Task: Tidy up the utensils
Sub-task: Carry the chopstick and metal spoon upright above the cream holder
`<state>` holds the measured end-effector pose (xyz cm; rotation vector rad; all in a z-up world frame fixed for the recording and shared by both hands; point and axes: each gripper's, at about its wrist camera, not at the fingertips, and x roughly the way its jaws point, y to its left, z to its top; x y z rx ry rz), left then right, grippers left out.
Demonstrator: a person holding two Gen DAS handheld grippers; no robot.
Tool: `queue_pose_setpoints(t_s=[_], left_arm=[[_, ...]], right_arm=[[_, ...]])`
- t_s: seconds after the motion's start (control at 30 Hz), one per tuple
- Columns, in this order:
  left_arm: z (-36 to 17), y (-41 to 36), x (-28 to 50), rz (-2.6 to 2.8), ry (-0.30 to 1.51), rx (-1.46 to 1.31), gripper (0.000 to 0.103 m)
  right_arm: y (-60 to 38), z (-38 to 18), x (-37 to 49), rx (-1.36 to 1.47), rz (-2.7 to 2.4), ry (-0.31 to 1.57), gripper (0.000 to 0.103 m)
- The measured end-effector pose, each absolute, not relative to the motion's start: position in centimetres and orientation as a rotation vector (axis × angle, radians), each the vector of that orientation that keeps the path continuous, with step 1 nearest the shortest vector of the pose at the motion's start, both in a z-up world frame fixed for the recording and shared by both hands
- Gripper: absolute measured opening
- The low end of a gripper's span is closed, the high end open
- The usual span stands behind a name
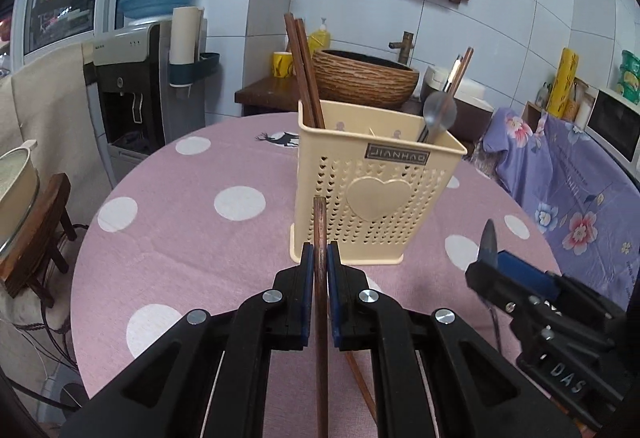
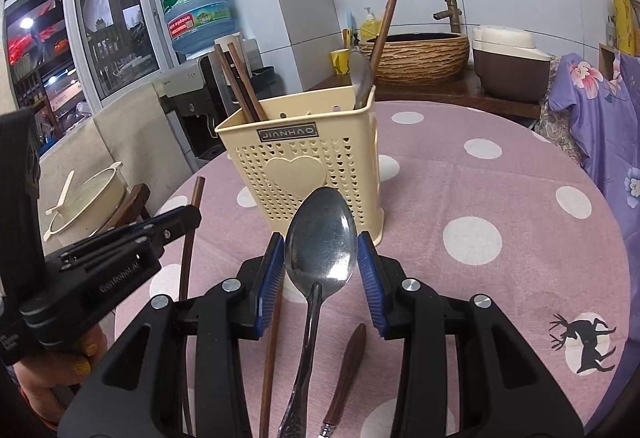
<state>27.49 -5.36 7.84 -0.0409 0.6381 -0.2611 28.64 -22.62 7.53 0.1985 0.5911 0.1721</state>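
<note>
A cream perforated utensil holder stands on the pink dotted table; it holds two brown chopsticks, a metal spoon and another chopstick. My left gripper is shut on a brown chopstick, held upright just in front of the holder; it also shows in the right wrist view. My right gripper is shut on a metal spoon, bowl up, just before the holder. A chopstick and a wooden-handled utensil lie on the table below.
Behind the table are a woven basin, a water dispenser and a rice cooker. A flowered purple cloth covers furniture at the right. A pot sits on a stool at the left.
</note>
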Motion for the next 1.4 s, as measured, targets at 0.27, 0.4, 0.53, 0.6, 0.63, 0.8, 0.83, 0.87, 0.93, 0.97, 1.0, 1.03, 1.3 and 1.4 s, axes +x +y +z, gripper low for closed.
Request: queue_pose_setpoints(t_s=[0.27,0.4,0.53,0.6,0.63,0.8,0.83,0.87,0.93,0.97,1.0,1.03,1.3,1.4], left_arm=[[8.1,-4.8,27.1,-0.265,0.621,-0.057,0.008],[8.2,-4.5,27.1,-0.262,0.614,-0.065,0.008],[8.4,-4.3,26.9,-0.261,0.601,-0.073,0.008],[8.5,-4.2,26.9,-0.263,0.595,-0.078,0.008],[8.5,-4.1,26.8,-0.264,0.591,-0.08,0.008],[9.0,-3.9,26.6,-0.272,0.569,-0.096,0.008],[9.1,-3.8,26.6,-0.273,0.565,-0.098,0.008],[9.2,-3.7,26.5,-0.275,0.562,-0.1,0.008],[9.3,-3.8,26.4,-0.278,0.557,-0.1,0.008],[9.4,-3.7,26.4,-0.277,0.555,-0.101,0.008],[9.4,-3.7,26.4,-0.278,0.554,-0.103,0.008],[9.5,-3.7,26.4,-0.279,0.553,-0.104,0.008],[9.6,-3.6,26.1,-0.281,0.543,-0.107,0.008],[9.7,-3.6,26.2,-0.281,0.544,-0.108,0.008]], right_arm=[[-21.1,6.5,28.9,0.161,0.171,0.579,0.038],[-20.7,6.0,28.9,0.142,0.156,0.59,0.038],[-20.6,5.7,28.9,0.132,0.149,0.595,0.038],[-20.6,5.7,28.8,0.127,0.146,0.593,0.038],[-20.6,5.7,28.8,0.126,0.146,0.593,0.038],[-20.7,5.8,28.5,0.127,0.151,0.588,0.038],[-20.7,5.9,28.4,0.126,0.15,0.586,0.038],[-20.7,5.9,28.3,0.127,0.15,0.584,0.038],[-20.7,6.0,28.2,0.128,0.151,0.582,0.038],[-20.7,6.1,28.2,0.128,0.151,0.581,0.038],[-20.7,6.1,28.1,0.129,0.151,0.581,0.038],[-20.7,6.2,28.0,0.131,0.151,0.58,0.038],[-20.8,6.4,27.5,0.137,0.157,0.574,0.038],[-20.8,6.4,27.4,0.141,0.159,0.579,0.038]])
